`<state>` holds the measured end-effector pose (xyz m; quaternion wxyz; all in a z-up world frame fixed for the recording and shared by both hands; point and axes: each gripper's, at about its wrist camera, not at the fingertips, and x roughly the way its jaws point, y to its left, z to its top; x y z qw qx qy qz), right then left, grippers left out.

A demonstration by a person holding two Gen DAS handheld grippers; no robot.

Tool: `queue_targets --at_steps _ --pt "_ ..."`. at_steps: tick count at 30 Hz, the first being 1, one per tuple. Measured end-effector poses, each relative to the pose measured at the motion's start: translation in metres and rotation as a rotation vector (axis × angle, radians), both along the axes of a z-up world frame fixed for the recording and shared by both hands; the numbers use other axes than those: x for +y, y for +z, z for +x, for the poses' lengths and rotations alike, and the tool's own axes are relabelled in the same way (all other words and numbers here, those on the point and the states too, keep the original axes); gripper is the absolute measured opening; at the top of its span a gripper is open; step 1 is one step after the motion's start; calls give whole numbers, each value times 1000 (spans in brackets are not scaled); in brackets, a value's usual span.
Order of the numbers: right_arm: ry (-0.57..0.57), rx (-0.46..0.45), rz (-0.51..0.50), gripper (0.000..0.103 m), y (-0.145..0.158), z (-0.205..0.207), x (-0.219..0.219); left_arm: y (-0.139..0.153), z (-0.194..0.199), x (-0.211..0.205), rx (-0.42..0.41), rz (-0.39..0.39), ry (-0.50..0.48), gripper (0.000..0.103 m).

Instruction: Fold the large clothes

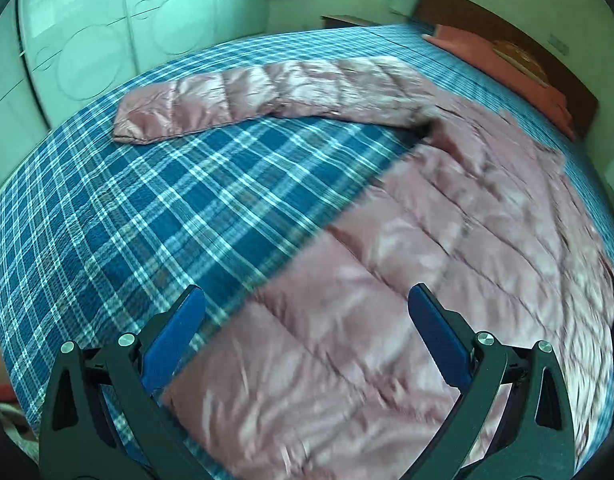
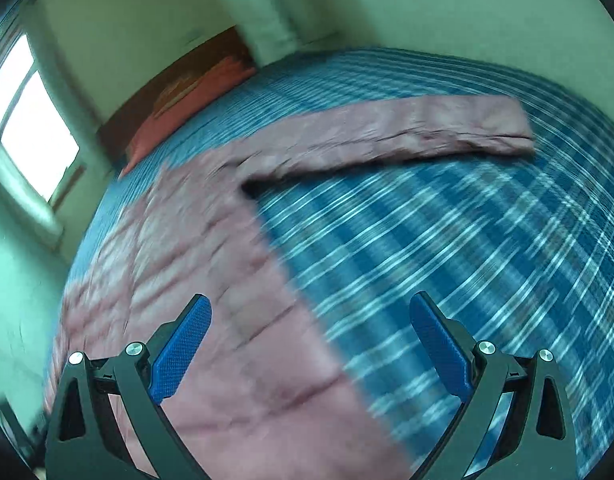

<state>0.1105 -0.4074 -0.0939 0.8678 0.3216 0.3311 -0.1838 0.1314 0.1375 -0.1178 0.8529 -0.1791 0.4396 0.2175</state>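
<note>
**On the bed: jacket spread flat, both grippers empty**

On the blue plaid bedspread point(image 1: 155, 216), a shiny pink quilted puffer jacket point(image 1: 447, 248) is laid out, sleeves apparently extended sideways (right view is blurred). Left gripper point(image 1: 307, 320) and right gripper point(image 2: 310, 328) are held above it, jaws wide apart.

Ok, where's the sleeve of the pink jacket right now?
In the left wrist view, the sleeve lies stretched out flat on the blue plaid bedspread, reaching left from the pink jacket toward the wardrobe side.
</note>
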Motion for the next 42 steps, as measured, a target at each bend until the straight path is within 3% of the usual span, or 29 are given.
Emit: queue_targets --at_steps 7,8,9,11,14,18,22,25,26,28,30,31,34,38,42 --pt "-193 -50 65 97 -11 7 -92 -15 28 12 44 45 -3 101" --pt "-216 -54 74 94 -14 9 -102 -16 33 12 44 63 -15 101" --pt "-229 -56 83 81 -16 9 -110 -17 38 12 47 84 -28 101" --pt "-263 -58 136 69 -25 11 -125 -20 45 13 59 116 -50 101" --pt "-306 -95 232 70 -41 13 -145 -26 54 17 68 127 -71 101" --pt "-356 -178 219 70 -39 12 -154 -31 60 23 69 124 -86 101" --pt "-451 -301 296 70 -49 2 -175 -34 60 25 61 104 -102 101" --pt "-481 -321 284 70 -45 0 -181 -32 57 26 63 107 -125 101" --pt "-480 -312 275 70 -44 0 -182 -31 56 28 60 108 -131 101" --pt "-459 -262 222 59 -40 9 -182 -30 55 32 62 109 -139 101" --pt "-411 -242 213 24 -40 26 -183 -26 52 38 52 103 -133 101" --pt "-399 -232 214 20 -39 29 -181 -23 50 41 42 103 -126 101" --pt "-370 -235 188 16 -29 35 -174 -15 43 53 12 120 -118 101" --pt "-271 -236 108 14 -2 66 -147 -24 43 67 53 201 -138 101" --pt "-129 -231 10 14 27 106 -96 -40 43 83 62 157 -139 101"
